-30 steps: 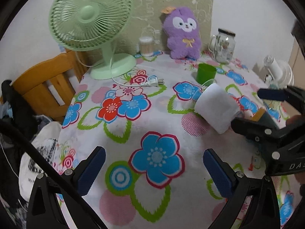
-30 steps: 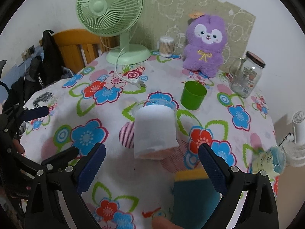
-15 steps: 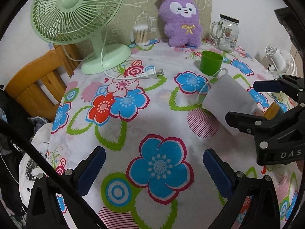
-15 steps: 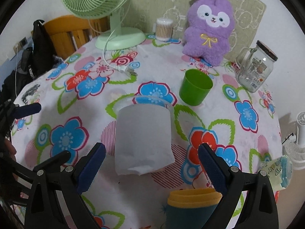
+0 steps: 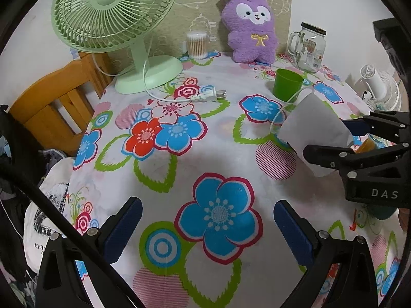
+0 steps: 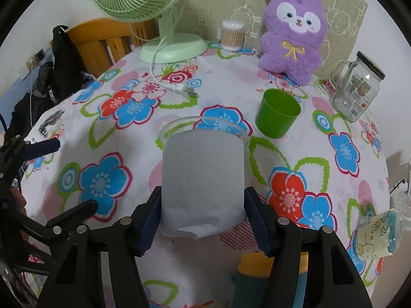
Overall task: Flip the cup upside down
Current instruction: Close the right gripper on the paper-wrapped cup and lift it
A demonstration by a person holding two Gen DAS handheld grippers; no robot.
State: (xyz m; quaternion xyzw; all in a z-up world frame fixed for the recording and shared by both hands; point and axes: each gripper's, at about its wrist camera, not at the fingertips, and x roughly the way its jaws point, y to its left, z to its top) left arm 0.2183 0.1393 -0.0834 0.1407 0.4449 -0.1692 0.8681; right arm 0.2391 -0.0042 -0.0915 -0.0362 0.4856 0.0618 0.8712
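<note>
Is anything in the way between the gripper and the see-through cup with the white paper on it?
No. The right gripper already has its pads on both sides of the clear cup, near its bottom end, with nothing between them. The green cup stands apart behind it, and the left gripper is open over bare tablecloth.

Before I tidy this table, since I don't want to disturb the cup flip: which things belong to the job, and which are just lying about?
In the job:
clear cup
right gripper, shut on its sides

Lying about:
green cup
fan
plug
purple plush
glass jar
cotton swabs
left gripper, open and idle
</note>
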